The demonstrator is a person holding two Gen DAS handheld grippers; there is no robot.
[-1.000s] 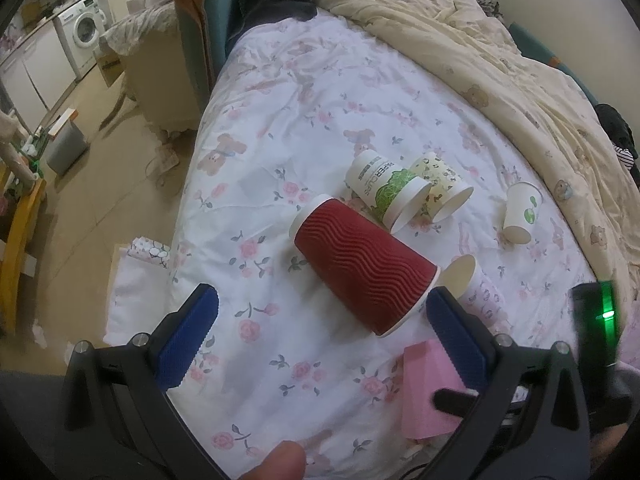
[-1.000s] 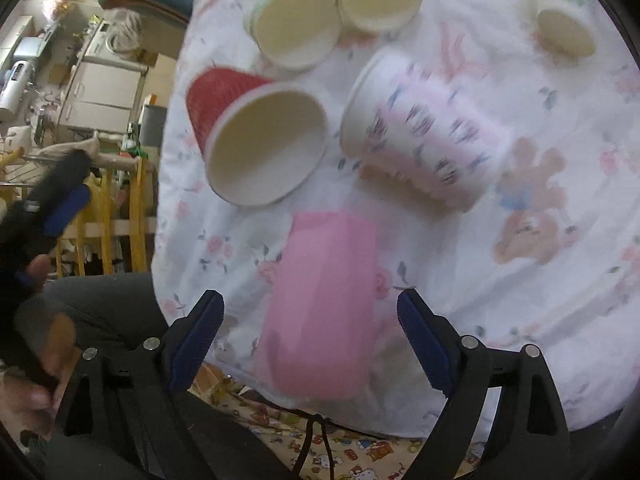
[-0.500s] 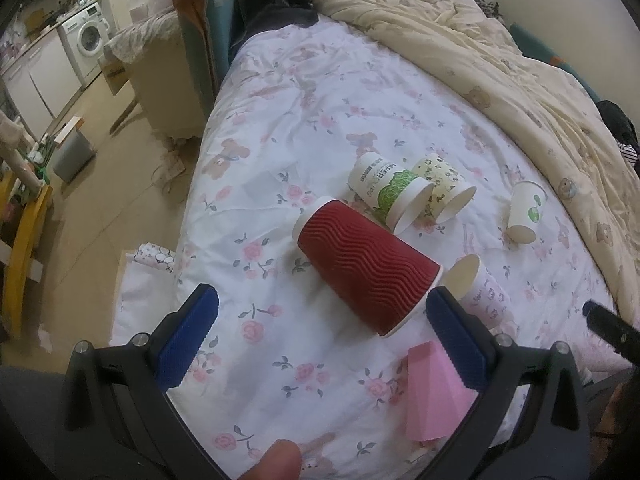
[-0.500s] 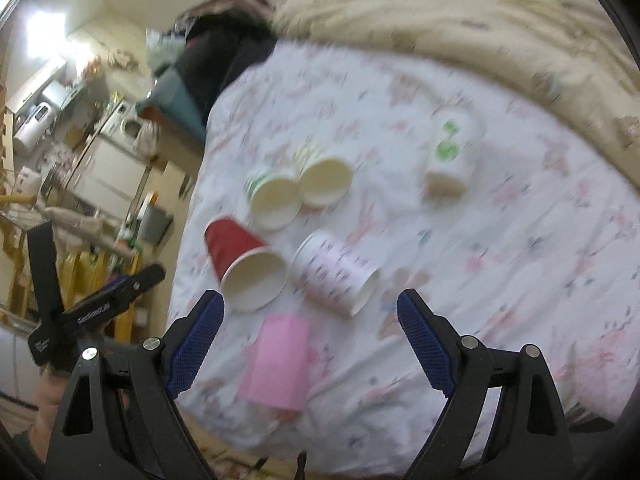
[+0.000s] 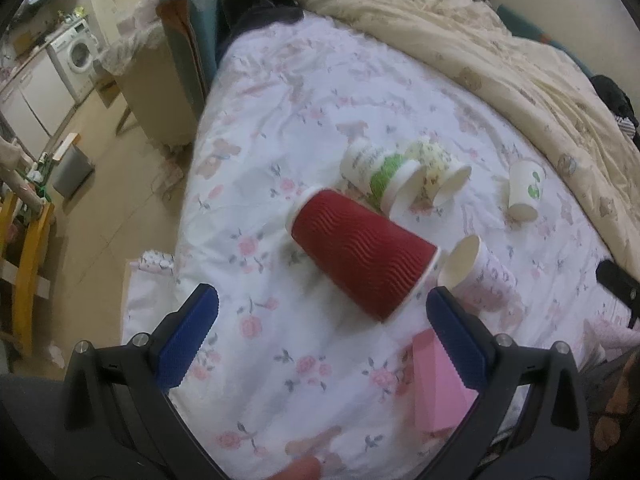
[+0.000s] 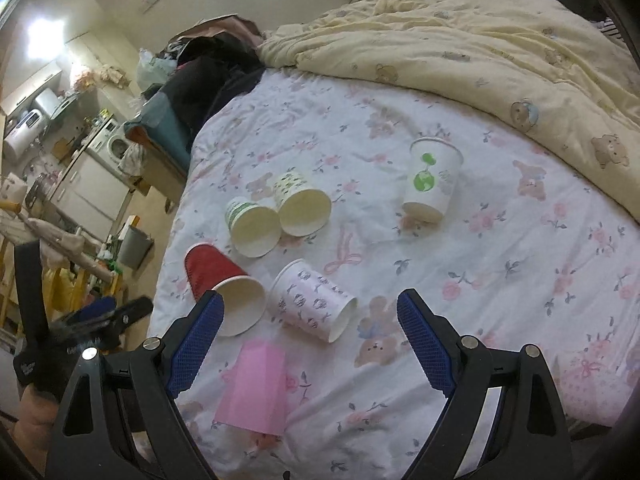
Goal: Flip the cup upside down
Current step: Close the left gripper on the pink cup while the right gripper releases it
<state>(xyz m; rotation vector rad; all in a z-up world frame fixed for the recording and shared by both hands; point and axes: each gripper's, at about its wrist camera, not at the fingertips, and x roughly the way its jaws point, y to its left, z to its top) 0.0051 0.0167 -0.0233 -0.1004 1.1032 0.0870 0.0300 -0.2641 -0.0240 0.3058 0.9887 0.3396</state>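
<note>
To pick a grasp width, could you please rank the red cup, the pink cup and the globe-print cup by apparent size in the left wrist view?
1. Red cup
2. Pink cup, partly hidden, so unsure
3. Globe-print cup, though it lies farther away

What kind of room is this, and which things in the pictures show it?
Probably a small studio flat, with the work done on a bed: a floral bedsheet with paper cups on it, a cream quilt bunched behind, and a washing machine with white cabinets close by.
</note>
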